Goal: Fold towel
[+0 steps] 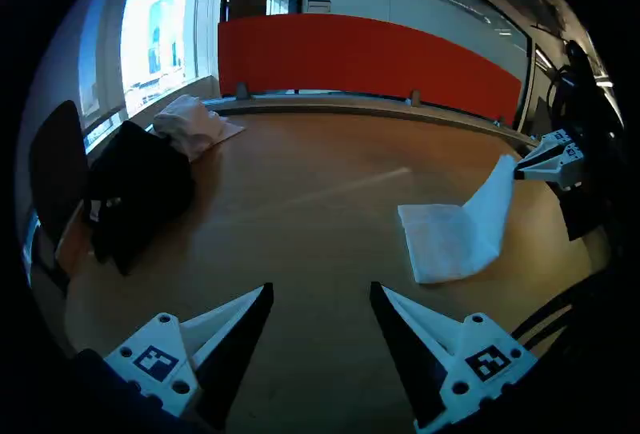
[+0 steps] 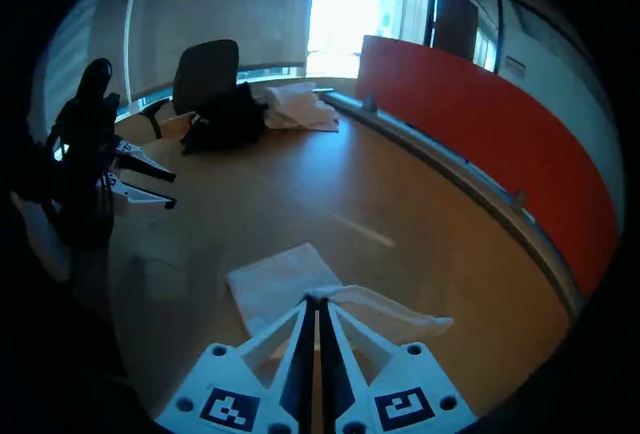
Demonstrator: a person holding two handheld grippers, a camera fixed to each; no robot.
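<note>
A white towel [image 1: 448, 238] lies on the wooden table [image 1: 320, 186], one edge lifted up toward the right. My right gripper [image 1: 520, 169] pinches that raised edge at the far right of the left gripper view. In the right gripper view the towel [image 2: 276, 286] lies flat below, and my right gripper [image 2: 318, 300] is shut on its near edge, which drapes off to the right. My left gripper [image 1: 320, 294] stands open over bare table with nothing between its fingers. It also appears at the left of the right gripper view as the left gripper [image 2: 164, 186], held by a dark-sleeved hand.
A pile of white cloth [image 1: 192, 124] sits at the table's far left corner, next to a black bag [image 1: 140, 186]. A dark chair [image 2: 204, 74] stands behind it. A red partition [image 1: 368, 62] runs along the table's far edge.
</note>
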